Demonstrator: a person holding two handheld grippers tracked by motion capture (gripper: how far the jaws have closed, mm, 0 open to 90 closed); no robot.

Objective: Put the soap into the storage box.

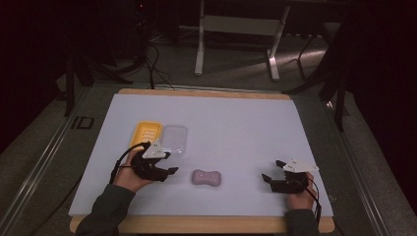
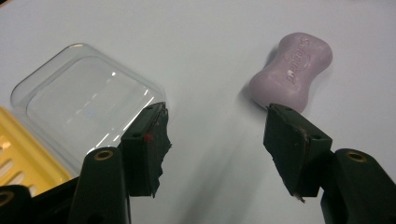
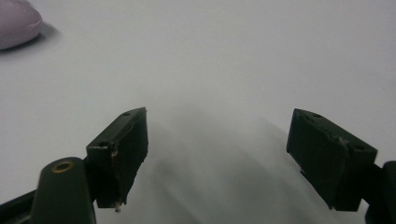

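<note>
A pale purple bar of soap (image 1: pixel 206 177) lies on the white sheet near the front middle. Just left of it my left gripper (image 1: pixel 169 163) is open and empty. In the left gripper view the soap (image 2: pixel 292 70) lies beyond the right jaw and a clear plastic lid (image 2: pixel 88 105) beyond the left jaw. A yellow soap dish (image 1: pixel 146 133) and the clear lid (image 1: pixel 175 138) sit side by side behind the left hand. My right gripper (image 1: pixel 272 170) rests open and empty at the front right; the soap (image 3: pixel 16 23) shows in the top left corner of its view.
The white sheet (image 1: pixel 236 123) covers a wooden tabletop (image 1: pixel 206 92) whose edges show at the back and front. Behind the table, white table legs (image 1: pixel 199 44) and cables lie on a dim floor.
</note>
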